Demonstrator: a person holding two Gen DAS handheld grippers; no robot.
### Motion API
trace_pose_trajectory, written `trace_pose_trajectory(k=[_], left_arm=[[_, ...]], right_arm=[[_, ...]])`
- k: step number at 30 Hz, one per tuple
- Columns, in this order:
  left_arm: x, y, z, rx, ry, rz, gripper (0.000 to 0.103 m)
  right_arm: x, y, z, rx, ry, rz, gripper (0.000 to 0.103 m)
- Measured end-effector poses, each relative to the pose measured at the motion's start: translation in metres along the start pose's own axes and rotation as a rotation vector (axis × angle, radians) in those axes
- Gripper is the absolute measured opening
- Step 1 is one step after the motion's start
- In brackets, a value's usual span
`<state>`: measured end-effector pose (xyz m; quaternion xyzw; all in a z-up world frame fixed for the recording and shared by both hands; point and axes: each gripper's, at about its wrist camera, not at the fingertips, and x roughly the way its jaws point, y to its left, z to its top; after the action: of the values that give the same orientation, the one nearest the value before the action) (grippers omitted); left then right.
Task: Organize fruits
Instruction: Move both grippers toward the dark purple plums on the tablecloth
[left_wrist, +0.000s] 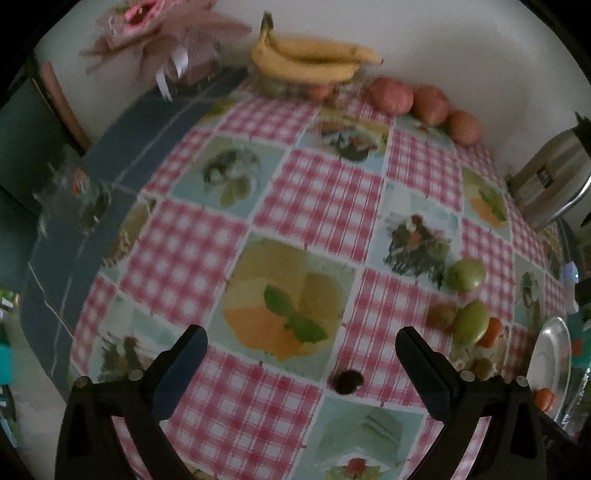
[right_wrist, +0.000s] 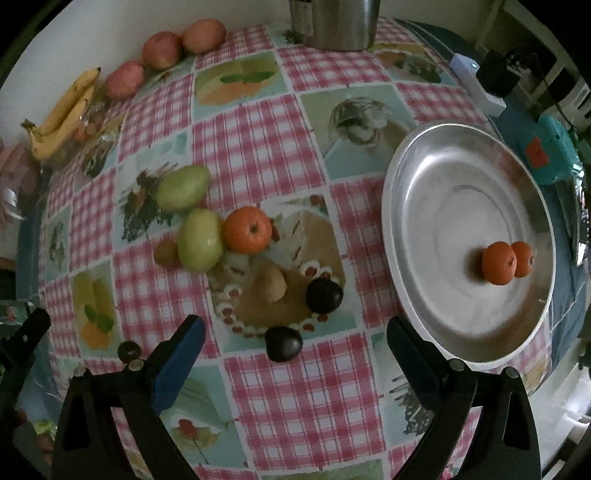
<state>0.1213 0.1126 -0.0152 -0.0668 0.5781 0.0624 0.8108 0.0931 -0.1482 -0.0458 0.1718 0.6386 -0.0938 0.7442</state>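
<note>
Steel tray (right_wrist: 406, 177) at right holds two oranges (right_wrist: 508, 262), loose fruit (right_wrist: 243, 229) sits centre, both our grippers (right_wrist: 295, 347) (left_wrist: 301, 350) gape empty; we judge round plums (right_wrist: 284, 343) may roll if nudged.

Both cameras look steeply down at the checked tablecloth (left_wrist: 325, 206) from above, each between its own gripper's fingers. The left wrist view faces the wall, with the bananas (left_wrist: 310, 59) at the top edge. The right wrist view sits nearer the metal plate (right_wrist: 406, 206) (only a sliver at the left view's right edge). Both share the green fruits (right_wrist: 199, 240) and bananas.
</note>
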Motion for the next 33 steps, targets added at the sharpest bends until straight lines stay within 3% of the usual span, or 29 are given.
trace_pose_trajectory(k=[5,16,33], left_arm=[[0.019,-0.005,-0.012,0.003,0.066,-0.020,0.103],[0.059,-0.038,-0.033,0.115,0.188,-0.009,0.103],[0.096,-0.041,-0.050,0.111,0.237,-0.001,0.103]], right_arm=[[0.010,0.004,-0.008,-0.009,0.034,-0.006,0.099],[0.039,0.002,-0.020,-0.004,0.091,-0.050,0.099],[0.076,0.013,-0.024,-0.017,0.079,-0.093,0.099]])
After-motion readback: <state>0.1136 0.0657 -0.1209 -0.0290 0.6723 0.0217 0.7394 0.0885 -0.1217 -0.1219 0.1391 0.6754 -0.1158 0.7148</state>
